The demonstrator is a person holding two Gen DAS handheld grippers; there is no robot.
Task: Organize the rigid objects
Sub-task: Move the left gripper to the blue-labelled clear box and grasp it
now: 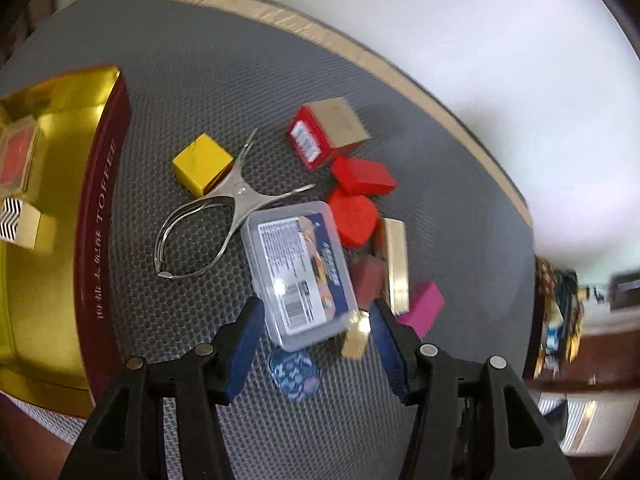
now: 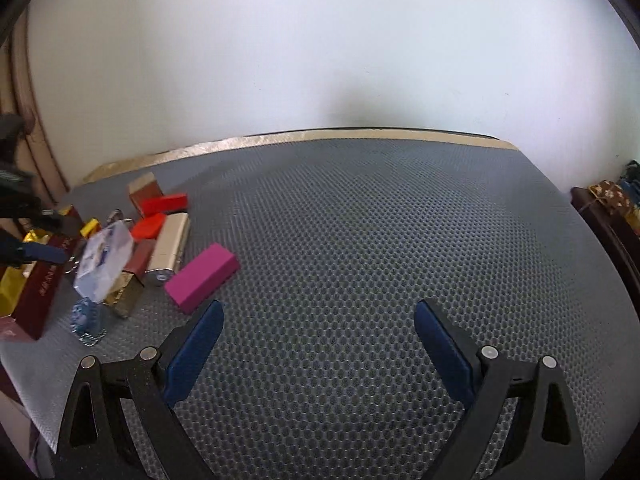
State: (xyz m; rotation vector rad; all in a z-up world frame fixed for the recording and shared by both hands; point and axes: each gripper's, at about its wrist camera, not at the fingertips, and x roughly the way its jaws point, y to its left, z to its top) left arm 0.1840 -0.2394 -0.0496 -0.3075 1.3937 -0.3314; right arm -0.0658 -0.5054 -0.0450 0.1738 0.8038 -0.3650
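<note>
Two views show one cluttered grey surface (image 1: pixel 208 80). From the left wrist, the clear plastic case (image 1: pixel 298 270) sits mid-pile, and the left tool (image 1: pixel 316 344) hovers released just over its near end, pads not touching it. Left of the case lies a metal pair of tongs (image 1: pixel 224 216), with a yellow block (image 1: pixel 202 168) beyond them; further left stands a gold-lined toffee box (image 1: pixel 96 216). Right of the case are two red blocks (image 1: pixel 360 196), a gold bar (image 1: pixel 396 264) and a pink block (image 1: pixel 424 308).

From the right wrist, the right tool (image 2: pixel 318 344) is wide apart and holds nothing, over bare surface well right of the case (image 2: pixel 105 264). The pink block (image 2: pixel 202 278) lies between them.
</note>
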